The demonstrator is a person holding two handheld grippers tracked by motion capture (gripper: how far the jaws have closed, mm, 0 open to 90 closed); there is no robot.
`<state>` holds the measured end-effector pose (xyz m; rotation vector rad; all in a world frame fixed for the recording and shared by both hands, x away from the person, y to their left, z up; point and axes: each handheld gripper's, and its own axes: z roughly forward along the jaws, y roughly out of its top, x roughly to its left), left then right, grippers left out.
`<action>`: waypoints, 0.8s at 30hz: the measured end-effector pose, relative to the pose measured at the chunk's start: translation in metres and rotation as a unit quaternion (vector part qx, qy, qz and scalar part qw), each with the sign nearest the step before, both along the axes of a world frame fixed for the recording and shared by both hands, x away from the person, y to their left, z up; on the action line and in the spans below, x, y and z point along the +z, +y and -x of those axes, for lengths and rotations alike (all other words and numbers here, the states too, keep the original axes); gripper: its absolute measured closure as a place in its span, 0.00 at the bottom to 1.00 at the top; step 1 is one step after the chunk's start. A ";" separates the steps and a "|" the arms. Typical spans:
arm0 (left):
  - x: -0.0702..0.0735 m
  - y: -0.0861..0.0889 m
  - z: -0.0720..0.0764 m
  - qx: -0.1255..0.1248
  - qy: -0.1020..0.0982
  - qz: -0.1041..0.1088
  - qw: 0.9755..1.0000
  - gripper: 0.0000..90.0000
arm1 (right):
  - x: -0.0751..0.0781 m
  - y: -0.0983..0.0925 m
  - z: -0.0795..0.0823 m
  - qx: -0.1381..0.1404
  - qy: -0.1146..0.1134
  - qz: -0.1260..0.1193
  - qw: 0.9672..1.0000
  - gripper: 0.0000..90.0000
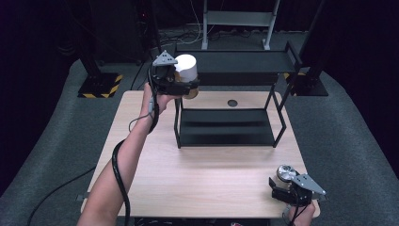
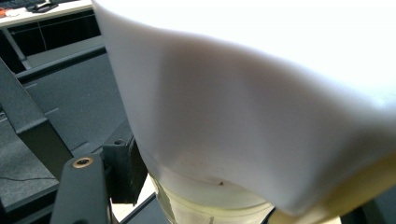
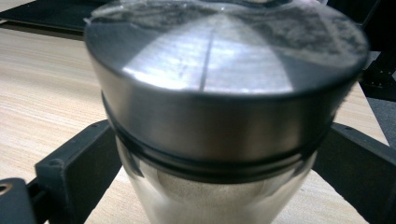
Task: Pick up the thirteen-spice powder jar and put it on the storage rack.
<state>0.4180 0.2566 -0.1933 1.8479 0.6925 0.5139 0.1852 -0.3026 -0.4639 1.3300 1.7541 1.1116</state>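
**White-capped jar on its way to the rack's top shelf**

The left tool (image 1: 184, 87) is clamped on a clear, yellowish jar with a tall white cylindrical cap (image 1: 186, 68), raised clear of the desk at the left end of the black metal two-tier shelf rack (image 1: 226, 101). In the left gripper view the white cap (image 2: 243, 107) looms right before the lens, the rack's dark upper tier behind it. This reads as the carrying step of a placement: the jar is up at the level of the top shelf but not yet set on it. The next move would call for travel over the shelf edge, a short descent, then release.

The jar stands about upright, cap upward, long axis near vertical, with a slight lean.

The right tool (image 1: 287, 187) holds a clear glass jar with a brushed-steel lid (image 1: 285, 172), jaws on either side of the glass, at the near right corner of the light wooden desk (image 1: 207, 179); that jar also points lid-up.
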 end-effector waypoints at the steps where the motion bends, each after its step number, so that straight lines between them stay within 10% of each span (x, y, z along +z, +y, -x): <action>1: 0.001 0.000 0.000 -0.001 -0.001 0.000 1.000 0.34 | 0.000 0.000 0.000 0.000 0.000 0.000 1.000 0.01; 24: 0.026 0.000 -0.004 -0.005 -0.007 0.001 1.000 0.34 | 0.000 0.000 0.000 0.001 0.000 0.001 1.000 0.01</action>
